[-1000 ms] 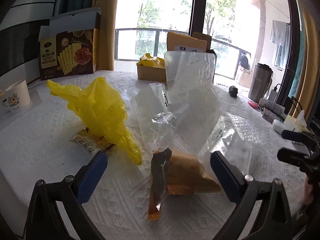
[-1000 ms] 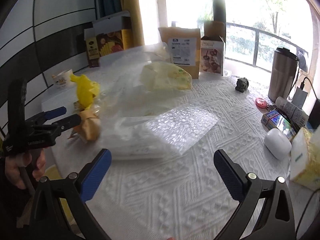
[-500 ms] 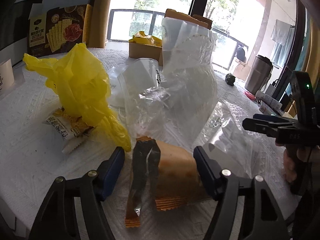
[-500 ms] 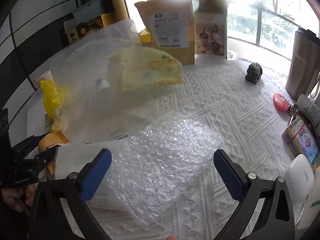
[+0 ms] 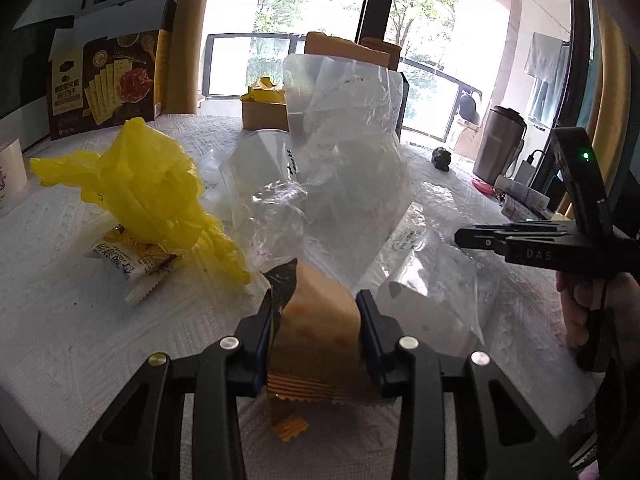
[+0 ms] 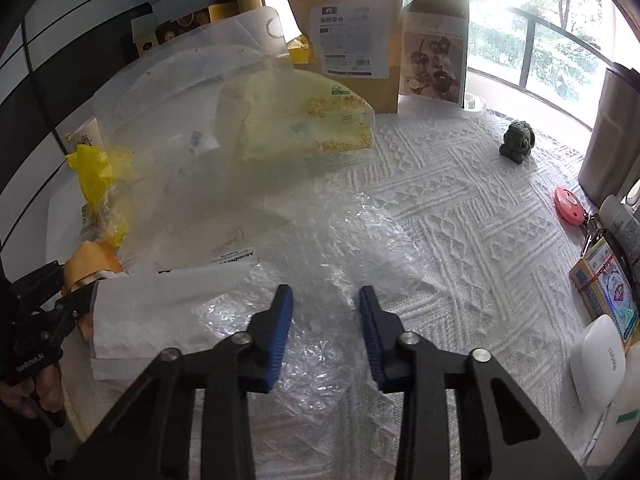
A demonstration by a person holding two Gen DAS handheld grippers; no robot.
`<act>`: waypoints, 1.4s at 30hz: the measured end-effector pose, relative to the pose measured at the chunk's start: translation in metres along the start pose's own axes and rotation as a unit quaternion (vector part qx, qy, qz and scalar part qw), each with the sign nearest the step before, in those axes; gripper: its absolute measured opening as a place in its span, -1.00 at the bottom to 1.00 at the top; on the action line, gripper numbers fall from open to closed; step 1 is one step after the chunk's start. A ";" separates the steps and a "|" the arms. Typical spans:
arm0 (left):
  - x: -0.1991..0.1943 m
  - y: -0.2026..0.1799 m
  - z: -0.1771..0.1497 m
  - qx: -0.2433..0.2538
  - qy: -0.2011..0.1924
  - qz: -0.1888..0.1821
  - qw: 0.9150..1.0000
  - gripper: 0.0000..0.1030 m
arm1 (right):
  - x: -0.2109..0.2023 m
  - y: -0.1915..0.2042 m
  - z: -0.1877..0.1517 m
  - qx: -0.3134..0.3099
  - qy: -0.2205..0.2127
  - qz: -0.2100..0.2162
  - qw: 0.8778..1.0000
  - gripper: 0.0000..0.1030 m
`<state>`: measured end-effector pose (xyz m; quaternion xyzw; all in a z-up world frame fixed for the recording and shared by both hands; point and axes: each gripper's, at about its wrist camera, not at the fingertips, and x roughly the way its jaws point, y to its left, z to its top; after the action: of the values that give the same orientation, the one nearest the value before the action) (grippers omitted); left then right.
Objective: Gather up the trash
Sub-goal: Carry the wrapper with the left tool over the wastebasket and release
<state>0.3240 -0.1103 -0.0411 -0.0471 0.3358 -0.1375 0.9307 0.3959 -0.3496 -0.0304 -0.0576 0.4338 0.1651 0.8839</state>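
Hidden or unclear: the cup [image 5: 10,170] at the far left is cut by the frame edge; the small snack packet [image 5: 132,262] lies half under the yellow bag [image 5: 148,188]; what lies under the clear bags [image 5: 344,168] cannot be made out; the steel tumbler [image 5: 498,142] and the clutter at the far right are small and partly cut off.
Left gripper: the left gripper [image 5: 316,320] has just been closing, and its blue pads now press both sides of the orange wrapper [image 5: 320,320], which stands pinched between them at the near table edge.
Orange wrapper: just right of the yellow bag, in front of the clear bags; its crimped lower edge hangs below the pads.
Right gripper: the right gripper [image 6: 325,316] has just been closing; its jaws stand narrow with a gap, over the bubble wrap [image 6: 320,280]. Whether the pads pinch the film cannot be told.
Bubble wrap: near middle of the white tablecloth [image 6: 460,220], under and between the right fingers, beside a white sheet [image 6: 160,312] to its left.
Writing: the cracker box [image 5: 106,84] at far left carries Chinese print too small to read; the right gripper's body in the left view shows "DAS"; the left gripper's body in the right view reads "GenRobot.AI"; the brown pouch [image 6: 348,28] has a white label, not readable.
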 end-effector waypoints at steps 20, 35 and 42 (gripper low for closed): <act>-0.127 0.000 -0.021 0.004 -0.112 0.012 0.994 -0.33 | -0.157 0.055 -0.056 -0.034 -0.158 -0.038 0.986 -0.73; -0.189 0.019 -0.085 -0.009 -0.134 0.024 0.991 -0.33 | -0.194 0.135 -0.105 -0.081 -0.183 -0.005 0.980 -0.73; -0.194 0.041 -0.121 -0.023 -0.099 0.045 0.994 -0.32 | -0.188 0.167 -0.124 -0.091 -0.181 0.026 0.979 -0.73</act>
<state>0.1135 -0.0146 -0.0231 -0.0670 0.2465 -0.0822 0.9633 0.1386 -0.2685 0.0478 -0.0953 0.2511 0.2342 0.9343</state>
